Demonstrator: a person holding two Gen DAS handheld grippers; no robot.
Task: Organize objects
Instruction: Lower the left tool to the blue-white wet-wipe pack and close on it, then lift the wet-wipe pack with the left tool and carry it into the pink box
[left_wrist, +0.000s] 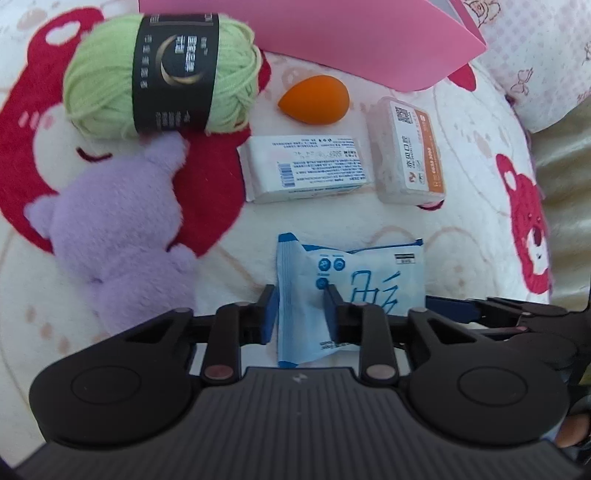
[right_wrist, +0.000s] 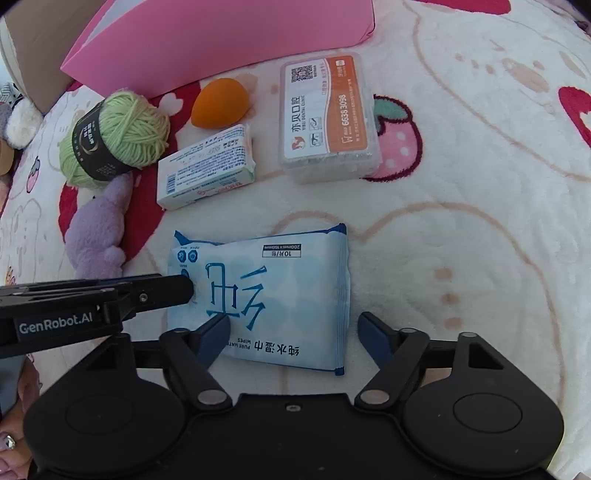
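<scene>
On the fleece blanket (right_wrist: 461, 229) I count six loose items, left to right: one purple plush toy (left_wrist: 122, 236), one green yarn ball (left_wrist: 162, 74), one orange sponge egg (left_wrist: 314, 99), one white soap-size pack (left_wrist: 306, 168), one clear floss-pick box (left_wrist: 408, 151), one blue wet-wipes pack (right_wrist: 266, 295) nearest me. One pink box (left_wrist: 332, 33) behind. Left gripper (left_wrist: 301, 306) is pitched steeply down, pinching the wipes pack's left end. Right gripper (right_wrist: 295, 332) also points down, straddling the pack's near edge: left pad touching the film, right pad just clear, so spread, not gripping.
</scene>
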